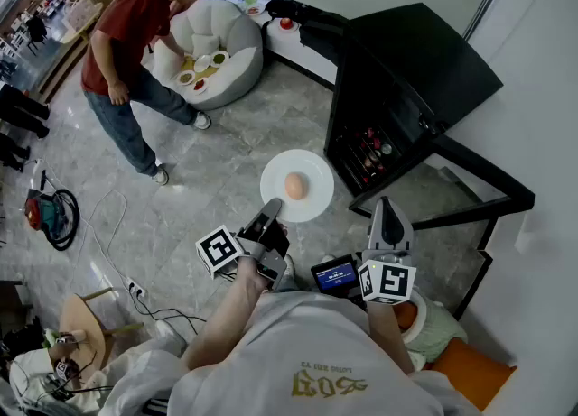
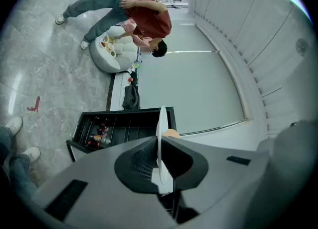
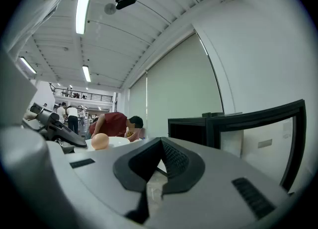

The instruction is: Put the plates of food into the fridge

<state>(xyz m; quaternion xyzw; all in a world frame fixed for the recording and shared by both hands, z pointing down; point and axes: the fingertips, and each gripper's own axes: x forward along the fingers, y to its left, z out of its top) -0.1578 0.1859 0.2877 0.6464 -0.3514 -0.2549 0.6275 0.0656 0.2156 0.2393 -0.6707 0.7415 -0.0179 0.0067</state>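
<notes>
White shirt (image 1: 307, 360) and two forearms fill the bottom of the head view, and just past them the left tongs (image 1: 271, 217) are clamped on the near rim of a round white plate (image 1: 316, 172). The left gripper view shows that plate (image 2: 161, 123) edge-on, pinched between the two jaws of the left tongs (image 2: 160, 157). One pale orange, egg-shaped piece of food (image 1: 294, 186) rests at the middle of the plate, which is held level in the air above the grey marbled floor (image 1: 226, 161), just in front of the fridge and outside it. The right tongs (image 1: 386, 208) hang beside the plate on its right, apart from it, and in the right gripper view the jaw tips of the right tongs (image 3: 160, 143) meet with nothing between them. The fridge (image 1: 406, 71) is a low black cabinet standing on the floor, its black-framed glass door (image 1: 492, 175) swung open to the right, with bottles (image 1: 372, 148) on a rack inside. Well apart, at the upper left, a person in a red shirt (image 1: 126, 26) bends over a white round seat (image 1: 230, 53) that carries several small bowls (image 1: 200, 67).
</notes>
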